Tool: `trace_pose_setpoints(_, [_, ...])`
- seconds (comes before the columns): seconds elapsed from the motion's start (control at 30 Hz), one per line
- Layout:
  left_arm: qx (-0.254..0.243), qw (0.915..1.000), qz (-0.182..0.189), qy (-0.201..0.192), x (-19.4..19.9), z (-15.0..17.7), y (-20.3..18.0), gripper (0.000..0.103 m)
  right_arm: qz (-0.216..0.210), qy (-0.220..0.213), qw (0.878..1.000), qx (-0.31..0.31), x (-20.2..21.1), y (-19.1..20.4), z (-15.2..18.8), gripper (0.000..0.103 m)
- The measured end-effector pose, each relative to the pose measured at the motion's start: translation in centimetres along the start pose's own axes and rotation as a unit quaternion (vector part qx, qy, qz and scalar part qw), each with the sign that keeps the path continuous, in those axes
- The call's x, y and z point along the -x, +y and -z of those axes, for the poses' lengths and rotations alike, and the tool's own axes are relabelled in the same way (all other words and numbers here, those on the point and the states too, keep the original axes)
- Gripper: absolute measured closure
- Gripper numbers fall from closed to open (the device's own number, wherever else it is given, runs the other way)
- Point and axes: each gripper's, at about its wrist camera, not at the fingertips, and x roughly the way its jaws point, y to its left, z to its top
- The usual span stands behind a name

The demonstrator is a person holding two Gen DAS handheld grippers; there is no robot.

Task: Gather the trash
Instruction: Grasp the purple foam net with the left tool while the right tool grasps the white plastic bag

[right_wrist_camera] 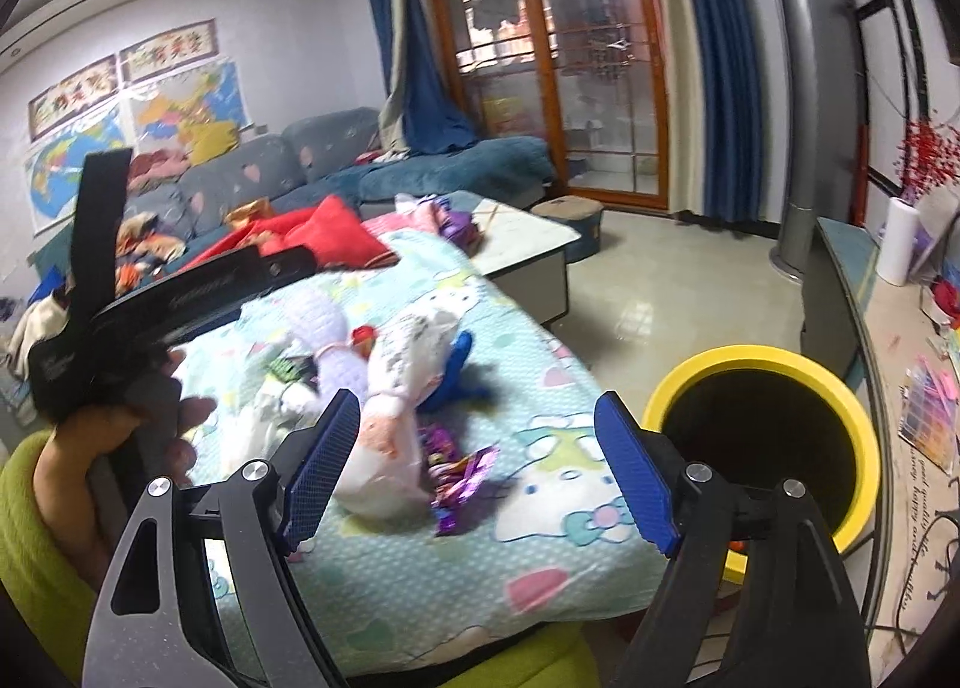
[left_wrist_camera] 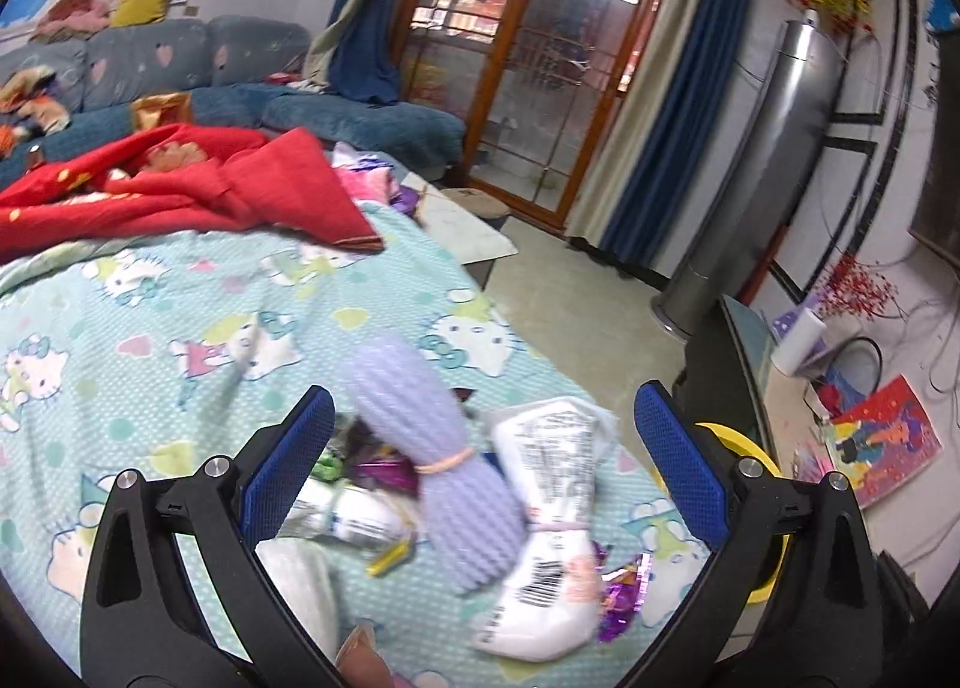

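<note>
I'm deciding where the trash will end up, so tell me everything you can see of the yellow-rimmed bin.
The bin is a round container with a thick, bright yellow rim and a dark, black-looking inside; it looks like plastic. It stands upright and open, with no lid, on the floor close beside the bed's corner, between the bed and a low cabinet. No trash shows inside from the right wrist view. In the left wrist view only a sliver of rim shows. Nothing visibly touches it.
</note>
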Motion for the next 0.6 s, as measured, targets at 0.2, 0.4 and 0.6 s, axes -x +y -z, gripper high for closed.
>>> trace_pose_setpoints(0.2, [0.029,0.9993,-0.007,0.024,-1.4,0.2,2.7,0.011,-0.025,0.036,0.999,0.022,-2.1,2.2,0.8,0.025])
trace_pose_setpoints(0.4, [0.060,0.9964,0.017,0.056,-3.1,0.8,4.4,0.013,-0.052,0.081,0.995,0.027,-4.9,3.7,1.4,0.025])
trace_pose_setpoints(0.6, [0.082,0.9923,0.045,0.082,-4.7,1.2,4.9,0.028,-0.069,0.120,0.990,0.009,-7.4,4.5,1.6,0.028])
